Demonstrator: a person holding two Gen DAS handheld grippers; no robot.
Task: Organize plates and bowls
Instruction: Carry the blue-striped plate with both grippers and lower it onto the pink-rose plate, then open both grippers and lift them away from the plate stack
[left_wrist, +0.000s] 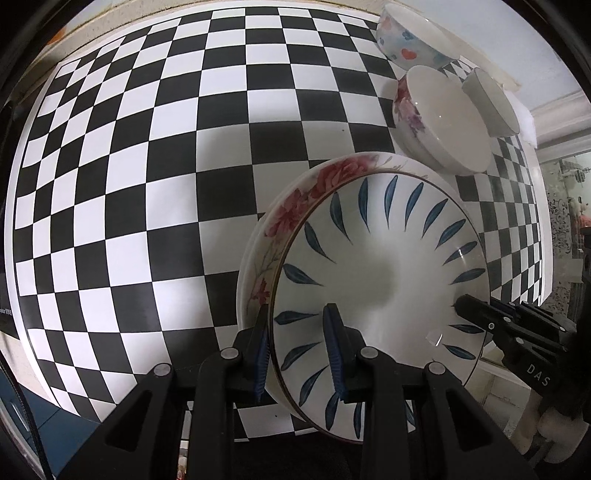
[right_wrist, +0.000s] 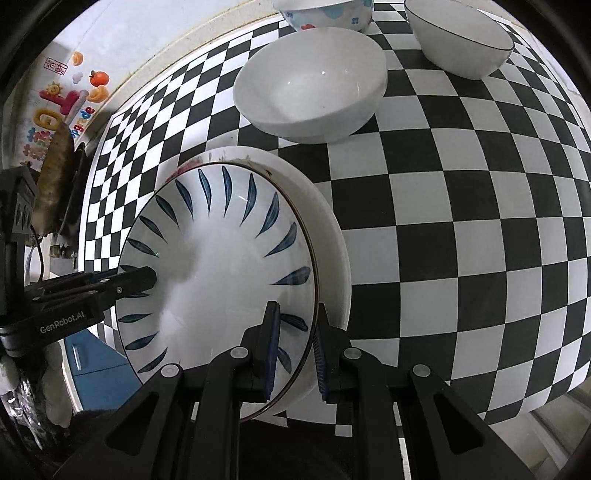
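A blue-leaf plate (left_wrist: 380, 273) sits just over a red-flower plate (left_wrist: 295, 206) on the checkered mat. My left gripper (left_wrist: 299, 350) straddles the blue-leaf plate's near rim, one finger inside and one outside; the jaws look closed on the rim. My right gripper (right_wrist: 295, 343) straddles the opposite rim of the same plate (right_wrist: 221, 266) the same way. The flower plate's white rim (right_wrist: 332, 236) shows beneath. Each gripper also appears in the other's view: the right one (left_wrist: 491, 325) and the left one (right_wrist: 110, 288).
Three bowls stand beyond the plates: a flower-sided white bowl (left_wrist: 439, 114) (right_wrist: 310, 85), a heart-and-flower patterned bowl (left_wrist: 410, 37) (right_wrist: 325, 14), and a dark-rimmed white bowl (left_wrist: 491, 103) (right_wrist: 461, 37). The checkered mat (left_wrist: 147, 147) stretches left. A wall with stickers (right_wrist: 70, 107) lies behind.
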